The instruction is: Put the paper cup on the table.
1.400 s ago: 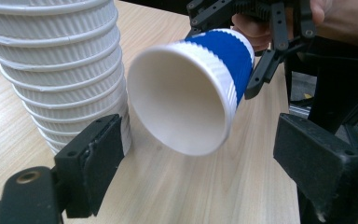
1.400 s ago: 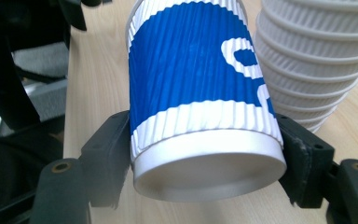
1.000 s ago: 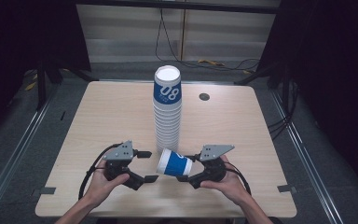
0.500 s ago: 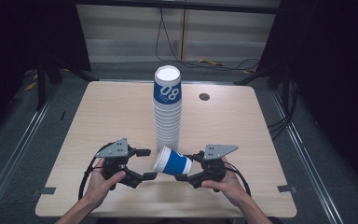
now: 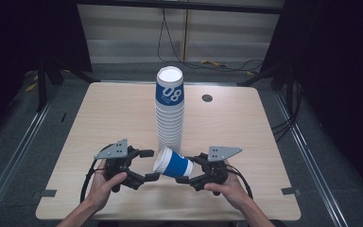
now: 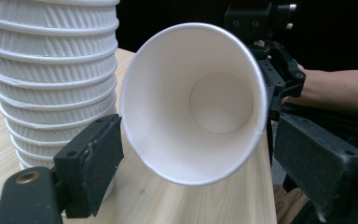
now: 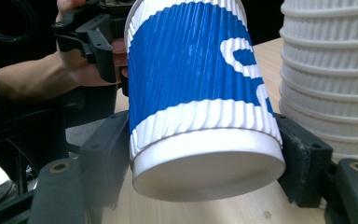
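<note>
1. Right claw is clamped on the base end of a single blue-and-white paper cup. In the right gripper view one jaw presses each side of the ribbed wall just above the cup's bottom, so the cup lies sideways with its bottom toward this claw.
2. Left claw stands with its jaws apart. In the left gripper view the cup's open mouth faces straight into this claw, between the two jaws and touching neither.
3. Judged purpose of this hold: gripping the narrow base leaves the rim free, so the left claw can close on the rim end and take over or steady the cup.
4. Cup location: just off the tips of the left claw, held clear of the surface by the right claw.
5. Stack of cups stands upright beyond both claws, just behind the held cup, mouths down and nested so that it stays stable.
6. Count: two claws; one loose cup; one stack. The stack holds many cups; its ribbed rims are too closely packed to number exactly.
7. One small dark round fitting sits in the surface well beyond the right claw.
</note>
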The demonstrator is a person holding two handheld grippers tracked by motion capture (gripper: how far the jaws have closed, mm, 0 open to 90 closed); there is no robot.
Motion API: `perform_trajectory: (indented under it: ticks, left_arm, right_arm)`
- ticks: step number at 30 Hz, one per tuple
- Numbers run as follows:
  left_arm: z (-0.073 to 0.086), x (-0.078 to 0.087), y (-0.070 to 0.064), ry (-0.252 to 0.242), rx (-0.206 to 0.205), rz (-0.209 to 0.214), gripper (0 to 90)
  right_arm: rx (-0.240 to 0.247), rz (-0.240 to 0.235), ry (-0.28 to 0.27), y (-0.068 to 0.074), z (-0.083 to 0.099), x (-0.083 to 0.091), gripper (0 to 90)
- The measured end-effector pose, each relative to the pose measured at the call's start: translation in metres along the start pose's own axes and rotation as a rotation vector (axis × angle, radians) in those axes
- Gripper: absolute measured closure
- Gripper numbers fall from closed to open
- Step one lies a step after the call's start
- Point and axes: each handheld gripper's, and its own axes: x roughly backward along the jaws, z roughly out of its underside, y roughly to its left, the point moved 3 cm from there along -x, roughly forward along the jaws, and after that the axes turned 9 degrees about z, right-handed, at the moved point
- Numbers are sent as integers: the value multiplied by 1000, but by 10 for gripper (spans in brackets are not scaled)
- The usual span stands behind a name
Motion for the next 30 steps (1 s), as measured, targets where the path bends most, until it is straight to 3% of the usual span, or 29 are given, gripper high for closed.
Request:
perform_trajectory:
  ticks: [2,11,15,20,24,26,28,30]
  left_arm:
    - [1,0,1,-2,8,-13,153]
    - [3,-4,3,-14,48,16,139]
    - [4,-7,7,13,64,-7,0]
    - [2,-11,5,10,35,-1,0]
    - [2,-13,4,9,39,18,1]
    - [2,-13,2,11,29,26,32]
    - [2,-15,-1,32,-11,35,77]
    - [2,-16,-1,29,-12,44,105]
  right_arm:
    - [-2,-5,-5,0,0,0,281]
    - [6,-26,-19,4,-1,-3,282]
    - [21,-34,-11,7,-1,-5,284]
    - [22,-46,-5,8,-1,-8,284]
    - [29,-54,-1,11,-1,-10,284]
    - [35,-58,2,12,-1,-11,284]
    - [41,-51,3,12,-1,-11,284]
    - [40,-58,-1,13,-1,-12,284]
